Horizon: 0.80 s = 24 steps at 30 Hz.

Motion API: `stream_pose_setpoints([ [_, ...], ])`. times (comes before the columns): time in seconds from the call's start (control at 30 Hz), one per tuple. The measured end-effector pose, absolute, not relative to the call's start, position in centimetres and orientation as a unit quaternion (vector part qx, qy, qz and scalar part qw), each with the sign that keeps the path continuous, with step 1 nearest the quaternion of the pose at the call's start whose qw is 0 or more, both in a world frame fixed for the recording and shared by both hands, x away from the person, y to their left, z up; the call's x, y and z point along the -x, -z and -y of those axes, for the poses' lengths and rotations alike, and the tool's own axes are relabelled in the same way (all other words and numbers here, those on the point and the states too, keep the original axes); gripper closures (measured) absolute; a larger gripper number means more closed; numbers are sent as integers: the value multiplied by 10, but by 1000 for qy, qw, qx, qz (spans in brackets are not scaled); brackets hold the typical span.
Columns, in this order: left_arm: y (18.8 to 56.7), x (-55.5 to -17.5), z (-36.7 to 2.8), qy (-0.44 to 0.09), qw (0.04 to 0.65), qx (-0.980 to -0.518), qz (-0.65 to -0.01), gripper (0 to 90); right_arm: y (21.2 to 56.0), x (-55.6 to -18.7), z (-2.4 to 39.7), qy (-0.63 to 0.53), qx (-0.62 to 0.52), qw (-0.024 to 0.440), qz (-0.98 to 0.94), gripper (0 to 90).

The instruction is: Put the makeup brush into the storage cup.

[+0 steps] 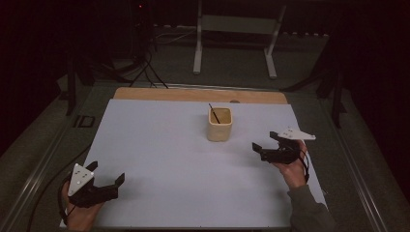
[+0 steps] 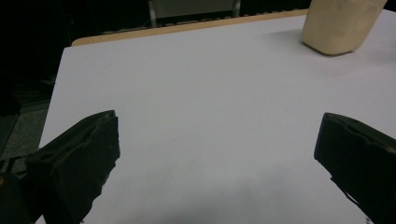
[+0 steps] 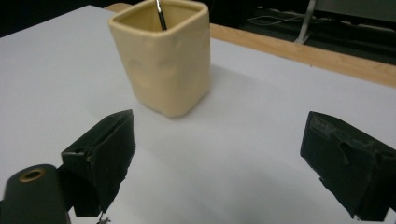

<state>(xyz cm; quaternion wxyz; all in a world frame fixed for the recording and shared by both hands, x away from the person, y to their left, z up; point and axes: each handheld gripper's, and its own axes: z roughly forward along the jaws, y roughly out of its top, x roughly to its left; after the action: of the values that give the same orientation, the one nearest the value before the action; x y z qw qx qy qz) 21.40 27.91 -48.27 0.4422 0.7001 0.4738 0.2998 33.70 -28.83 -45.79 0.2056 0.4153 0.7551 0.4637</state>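
Right claw [image 1: 267, 141]: jaws spread wide, nothing between them, held just above the white sheet [image 1: 159, 159] by the person's right hand [image 1: 291, 169]. In the right gripper view the same claw [image 3: 219, 154] looks toward the cream cup [image 3: 162, 56], which stands upright at about 11 o'clock from the jaws, near but not touching.

In the high view the cup [image 1: 220, 124] sits on the sheet at roughly 10 o'clock from the right claw, right of table centre. A thin dark stick [image 1: 214, 113] leans inside the cup, its top past the rim.

Left claw [image 1: 109, 176]: jaws also wide apart and empty, low over the near left corner of the sheet. Cup lies well apart from it, at about 2 o'clock. In the left gripper view the cup [image 2: 338, 25] shows at the upper right.

The table's [image 1: 193, 94] wooden far edge is visible beyond the sheet.
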Motion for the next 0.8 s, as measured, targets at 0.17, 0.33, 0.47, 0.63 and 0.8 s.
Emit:
stream_pose_setpoints([
  [0.17, 483, -214, -279, -300, 443, -700, -474, 14, 467, -325, 295, -463, -415, 203, -756, 100],
  [0.33, 483, -214, -279, -299, 443, -700, -473, 14, 475, -315, 302, -465, -420, 203, -753, 101],
  [0.47, 482, -214, -279, -300, 443, -700, -473, 14, 477, -308, 305, -467, -416, 202, -753, 101],
  [0.63, 482, -214, -279, -300, 443, -701, -472, 14, 478, -299, 308, -471, -414, 202, -753, 101],
  [0.8, 482, -213, -279, -300, 444, -700, -473, 14, 478, -293, 312, -475, -411, 200, -752, 101],
])
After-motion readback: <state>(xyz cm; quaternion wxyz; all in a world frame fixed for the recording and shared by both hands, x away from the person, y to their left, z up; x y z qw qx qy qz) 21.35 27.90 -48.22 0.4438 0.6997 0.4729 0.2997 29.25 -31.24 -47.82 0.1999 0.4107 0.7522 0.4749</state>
